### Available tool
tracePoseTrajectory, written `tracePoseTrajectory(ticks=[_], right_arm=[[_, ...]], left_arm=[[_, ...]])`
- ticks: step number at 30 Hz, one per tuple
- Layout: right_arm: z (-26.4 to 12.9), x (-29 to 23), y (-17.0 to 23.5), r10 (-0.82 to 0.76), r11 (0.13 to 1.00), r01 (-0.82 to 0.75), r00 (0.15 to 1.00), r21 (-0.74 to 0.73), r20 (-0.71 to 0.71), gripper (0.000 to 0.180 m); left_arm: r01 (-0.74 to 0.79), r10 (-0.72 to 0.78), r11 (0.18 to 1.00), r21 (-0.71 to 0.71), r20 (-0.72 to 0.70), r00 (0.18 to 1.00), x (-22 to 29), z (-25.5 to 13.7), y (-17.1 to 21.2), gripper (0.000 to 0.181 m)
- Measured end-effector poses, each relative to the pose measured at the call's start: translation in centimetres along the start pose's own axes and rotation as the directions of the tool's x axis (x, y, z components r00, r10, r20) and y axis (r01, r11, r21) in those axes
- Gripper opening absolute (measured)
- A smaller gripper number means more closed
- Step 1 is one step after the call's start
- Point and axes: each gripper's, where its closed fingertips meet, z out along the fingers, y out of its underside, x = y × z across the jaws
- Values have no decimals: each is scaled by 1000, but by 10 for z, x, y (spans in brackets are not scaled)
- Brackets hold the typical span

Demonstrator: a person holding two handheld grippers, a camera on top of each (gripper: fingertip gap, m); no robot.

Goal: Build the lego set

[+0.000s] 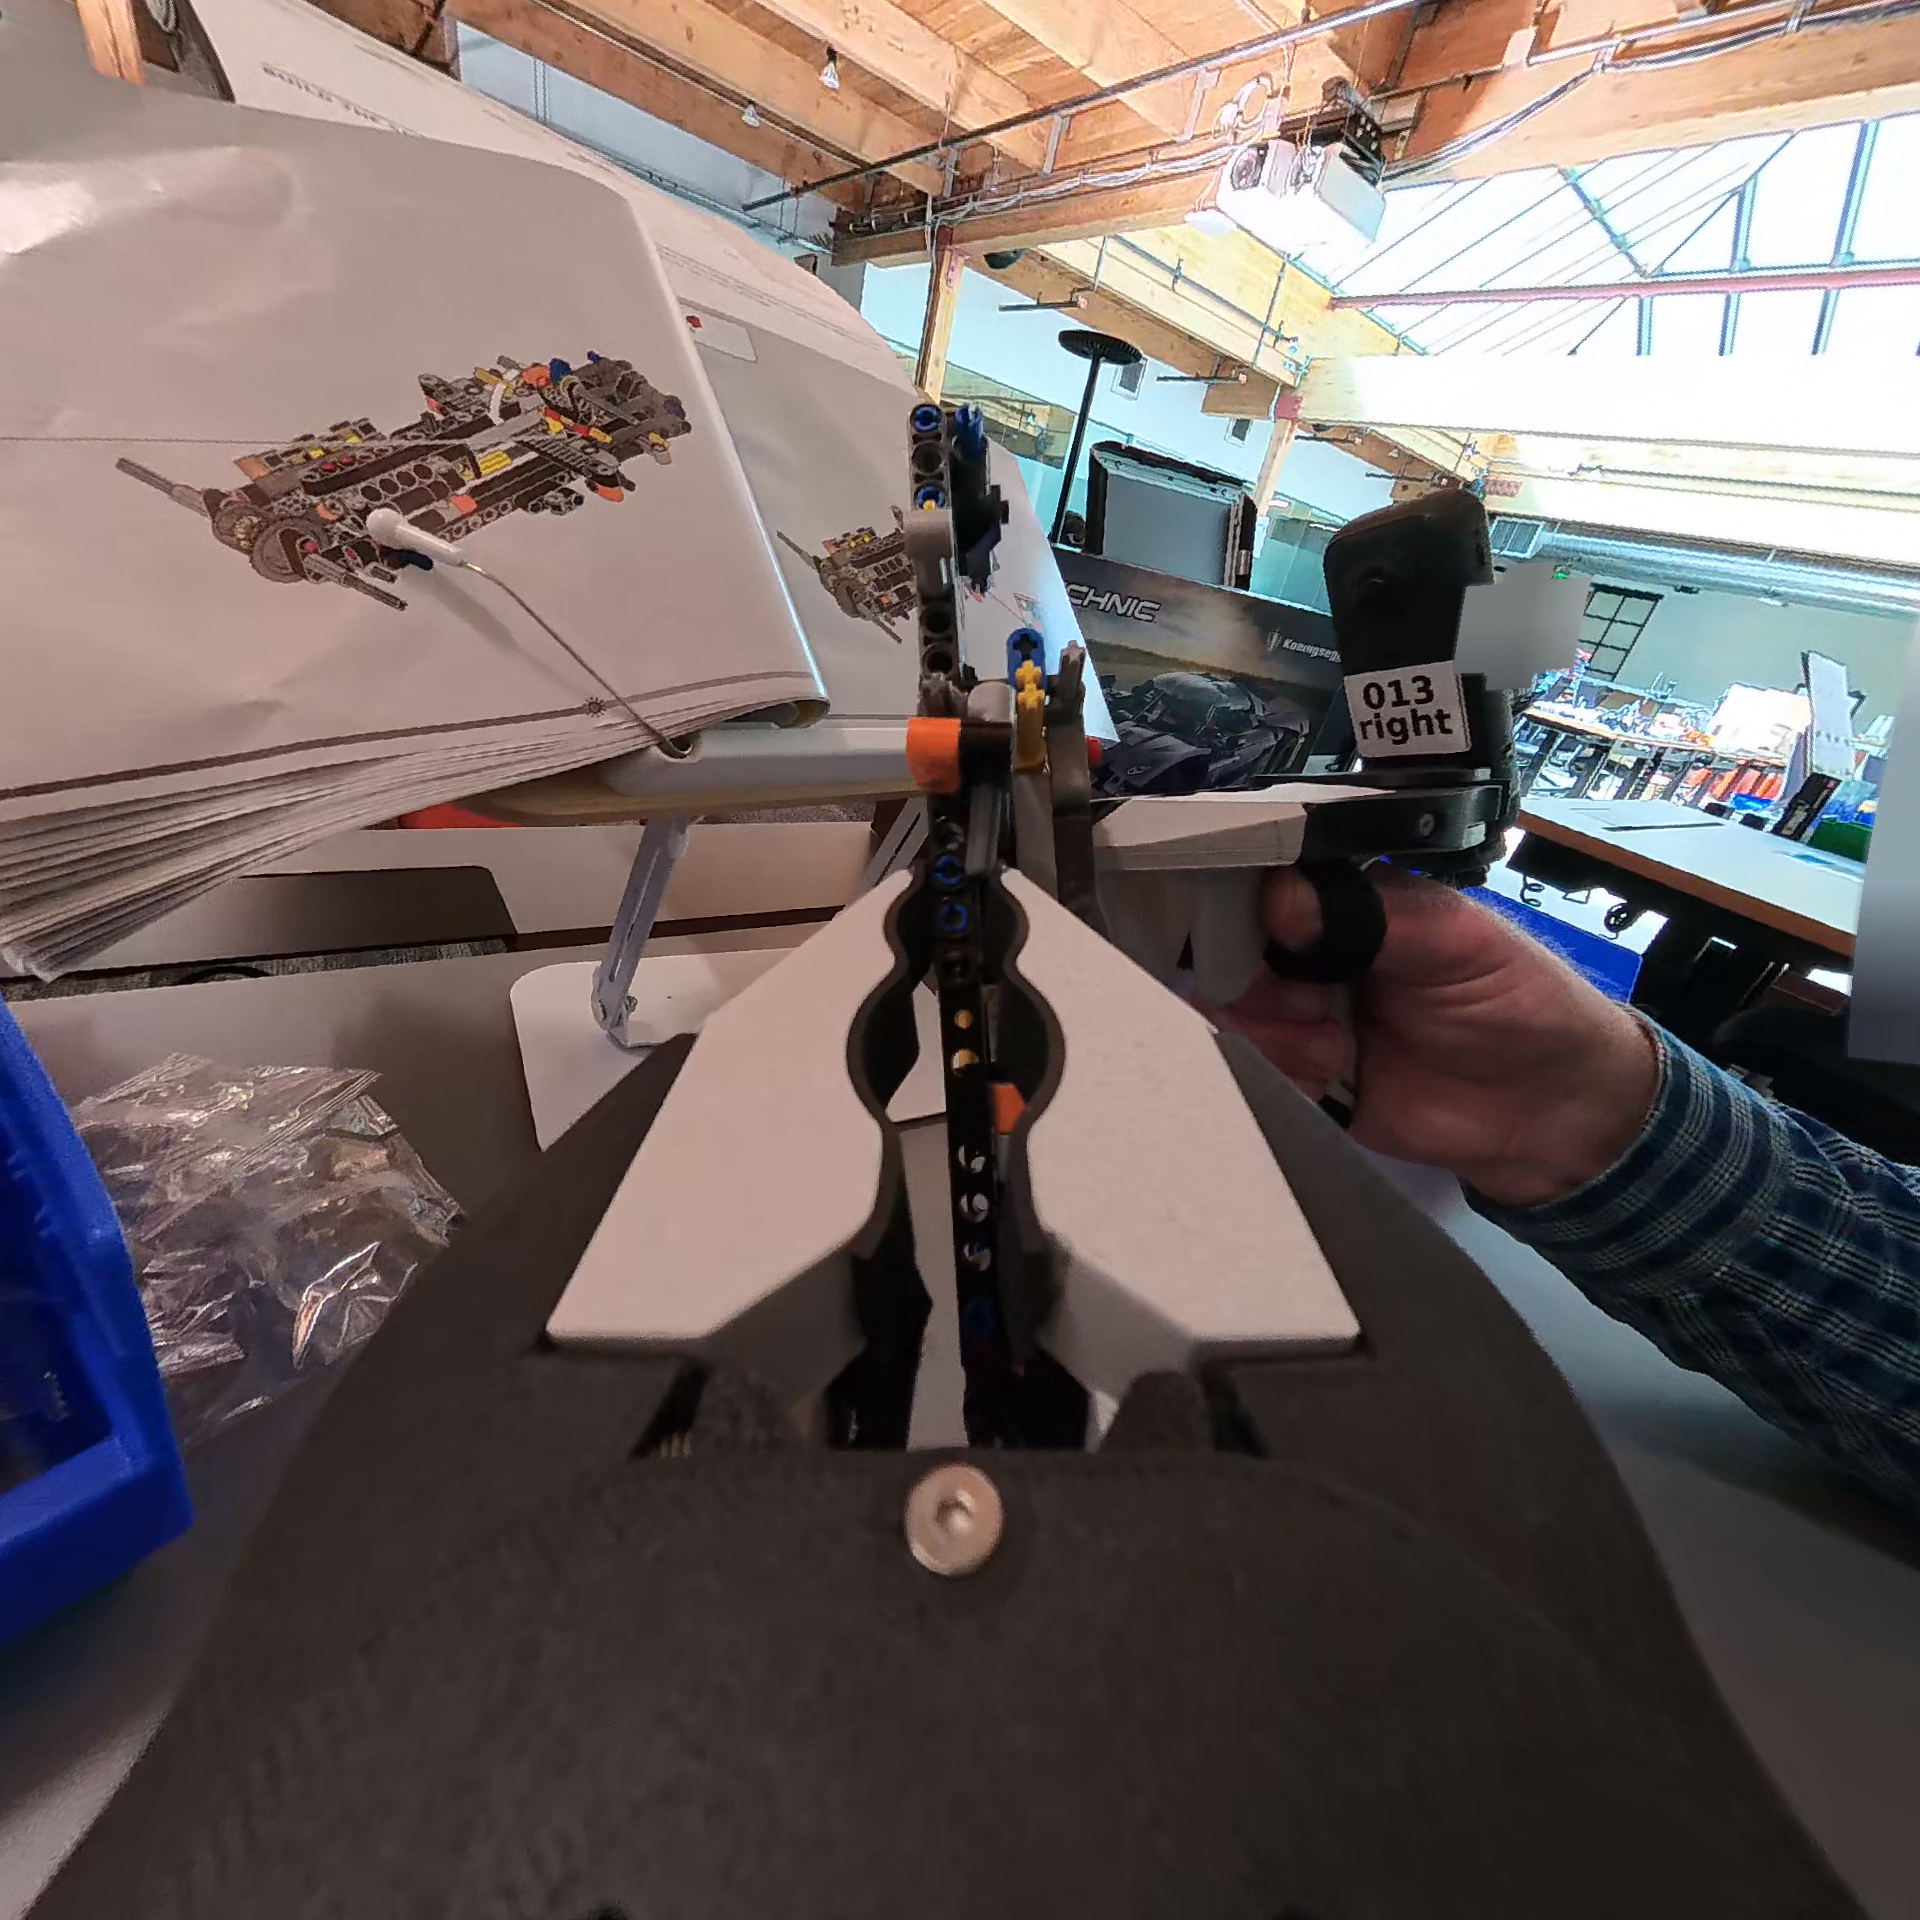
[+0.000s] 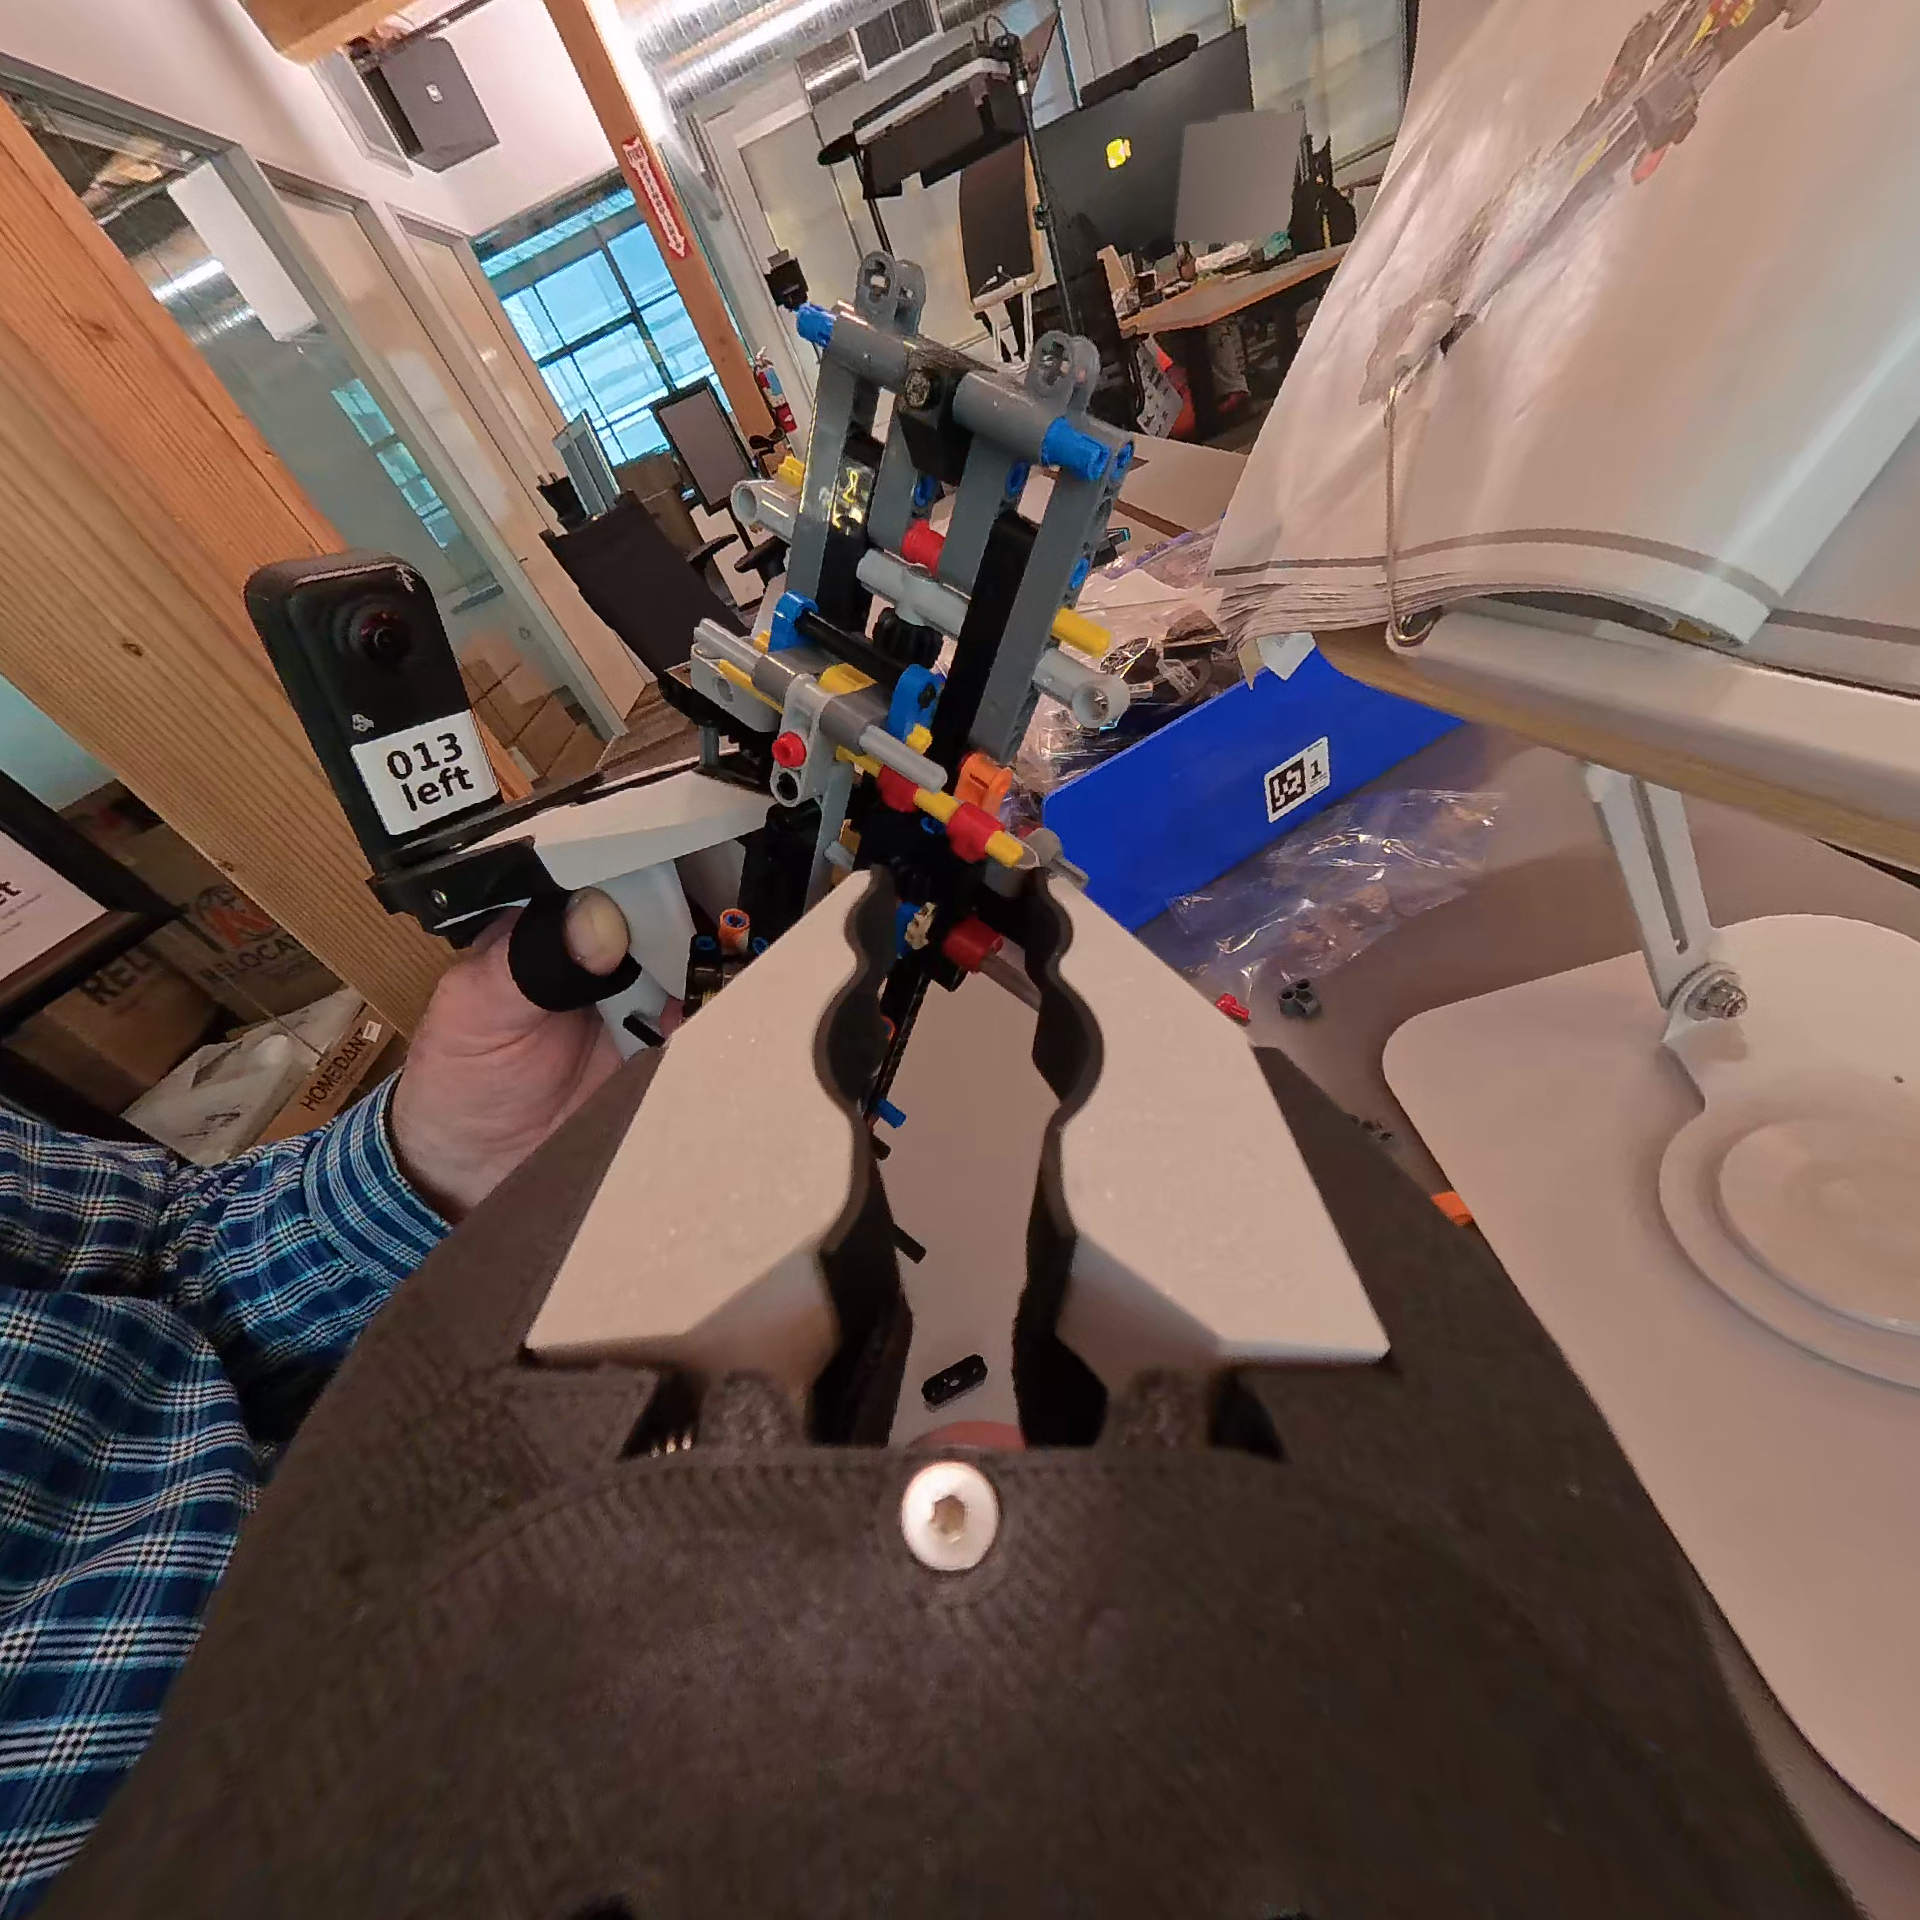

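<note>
Between the white fingertips of the left tongs [image 1: 961,914], closest in the left wrist view, a black studless Lego beam [image 1: 968,1101] runs straight away from the camera, and the tongs are closed on it. That beam is the near edge of a partly built Lego Technic frame [image 2: 935,582] (grey and black beams with blue, yellow, red and orange pins), which stands upright above the table. In the right wrist view, the right tongs [image 2: 951,914] are clamped on the frame's lower end, fingertips pressed against black beams and a red pin [image 2: 971,940]. The two tongs meet the frame from different sides, each held in a bare hand with a blue plaid sleeve; the right hand [image 1: 1455,1029] shows to the right of the left tongs. Left of the left tongs lie clear plastic bags of parts [image 1: 260,1195] and a blue bin [image 1: 73,1351]. Just beyond the left tongs, an open instruction booklet [image 1: 364,468] rests on a white stand [image 1: 634,935], a wire clip holding its pages. Farther off, past the frame, the Lego box [image 1: 1195,675] leans against the stand's far side. A small black piece [image 2: 953,1380] lies on the table under the right tongs.
</note>
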Motion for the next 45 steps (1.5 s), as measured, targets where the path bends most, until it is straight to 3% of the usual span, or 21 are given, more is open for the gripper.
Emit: tracePoseTrajectory(ticks=[18, 20, 24, 27, 30, 35, 37, 40, 45], right_arm=[[3, -2, -6, -12, 1000, 11, 1000, 14, 6, 23], [2, -5, -9, -58, 998, 58, 998, 18, 7, 19], [-2, -6, -10, -294, 956, 292, 953, -41, -76, 33], [0, -5, -5, -536, 843, 516, 828, -148, -165, 37], [1, -6, -10, -733, 679, 700, 622, -223, -275, 41], [3, -5, -12, -913, 371, 838, 251, -400, -320, 36], [4, -7, -11, -938, 277, 854, 142, -441, -316, 31], [4, -6, -10, -952, 217, 857, 79, -468, -296, 27], [4, -7, -11, -949, 269, 854, 156, -445, -275, 20]], left_arm=[[128, -126, 991, 45, -55, 990, -5, -3, -4, 8], [199, -193, 978, 64, -89, 977, -7, -5, -7, 7], [327, -313, 941, 87, -142, 939, -10, -7, -10, 7], [362, -351, 930, 64, -143, 925, -11, -5, -8, 7], [402, -390, 914, 53, -160, 907, -10, -3, -5, 7], [436, -426, 899, 34, -154, 892, -10, -1, 1, 7], [448, -438, 894, 32, -154, 886, -11, -1, 2, 7], [447, -439, 894, 20, -153, 885, -11, 0, 4, 7], [429, -420, 903, 27, -157, 894, -10, 0, 3, 7]])
